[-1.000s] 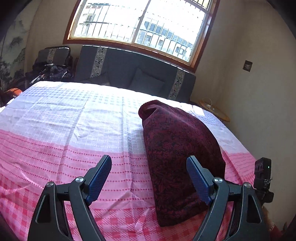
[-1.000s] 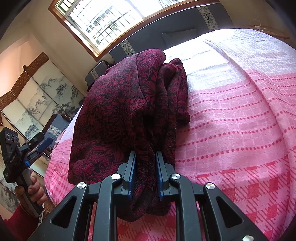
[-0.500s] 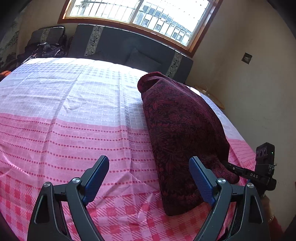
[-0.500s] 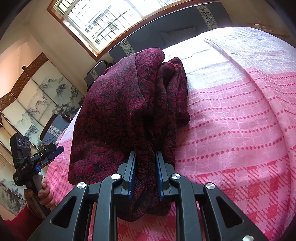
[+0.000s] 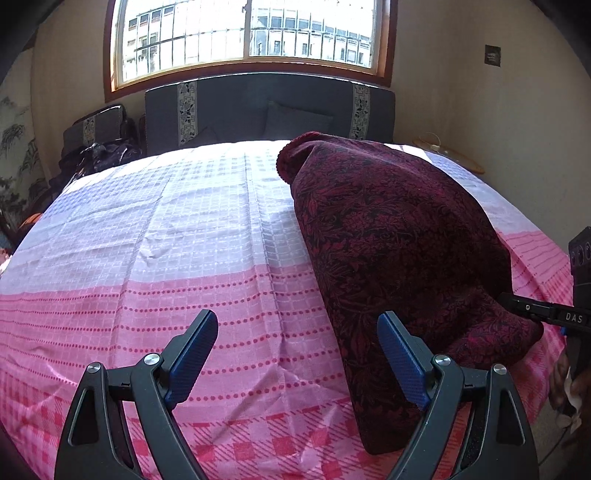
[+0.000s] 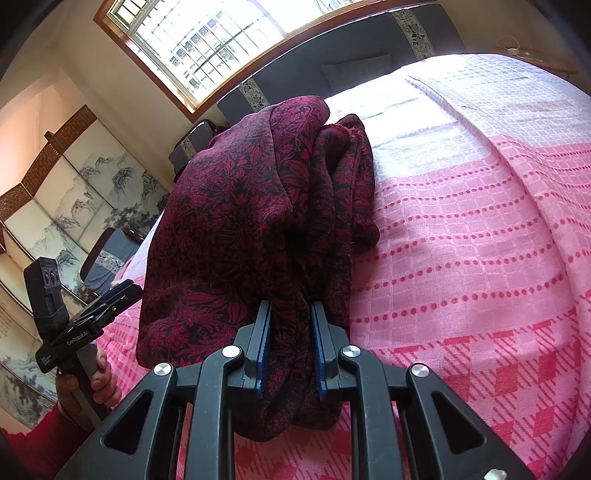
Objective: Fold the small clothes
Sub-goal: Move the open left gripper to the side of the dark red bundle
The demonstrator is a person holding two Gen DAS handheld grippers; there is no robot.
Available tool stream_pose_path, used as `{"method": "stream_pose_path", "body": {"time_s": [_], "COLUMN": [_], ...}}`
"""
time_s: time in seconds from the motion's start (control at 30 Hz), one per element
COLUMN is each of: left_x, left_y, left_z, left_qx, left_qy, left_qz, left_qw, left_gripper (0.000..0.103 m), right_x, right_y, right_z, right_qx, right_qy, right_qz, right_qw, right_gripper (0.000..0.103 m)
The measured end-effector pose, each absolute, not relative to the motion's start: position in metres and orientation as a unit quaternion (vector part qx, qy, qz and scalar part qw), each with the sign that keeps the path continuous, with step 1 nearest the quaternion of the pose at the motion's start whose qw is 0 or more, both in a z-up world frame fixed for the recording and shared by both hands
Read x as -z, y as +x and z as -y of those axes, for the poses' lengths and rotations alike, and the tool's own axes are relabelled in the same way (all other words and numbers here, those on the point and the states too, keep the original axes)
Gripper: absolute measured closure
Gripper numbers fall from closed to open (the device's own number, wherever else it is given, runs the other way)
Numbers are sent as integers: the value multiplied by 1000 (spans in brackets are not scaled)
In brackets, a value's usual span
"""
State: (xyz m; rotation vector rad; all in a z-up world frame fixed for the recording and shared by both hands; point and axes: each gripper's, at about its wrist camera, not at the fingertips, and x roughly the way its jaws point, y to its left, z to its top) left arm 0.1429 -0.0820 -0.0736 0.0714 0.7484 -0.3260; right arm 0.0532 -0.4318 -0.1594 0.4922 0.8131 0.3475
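A dark red floral garment lies folded in a long bundle on the pink and white bed cover. My right gripper is shut on the near end of the garment, bunching the cloth between its blue pads. It also shows in the left wrist view at the garment's right edge. My left gripper is open and empty, low over the cover, with its right finger just in front of the garment's near left edge. It also shows in the right wrist view at the left.
A dark headboard and a window stand at the far end of the bed. A painted folding screen stands at the left. A small round table is at the far right. Bags lie at the far left.
The left gripper has swung its view rightward and toward the garment, staying open. The right gripper has kept its hold on the garment with little movement.
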Motion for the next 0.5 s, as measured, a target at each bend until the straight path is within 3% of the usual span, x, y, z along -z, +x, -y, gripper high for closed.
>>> {"method": "stream_pose_path", "body": {"time_s": [0.5], "left_x": [75], "left_y": [152], "left_z": [88], "left_qx": [143], "left_qy": [55], "left_qz": [-361], "left_qw": [920], "left_gripper": [11], "right_x": [160], "right_y": [53], "right_z": [432], "right_qx": [-165], "right_qy": [235], "right_qz": [-388], "right_qw": [876], "right_gripper": [87]}}
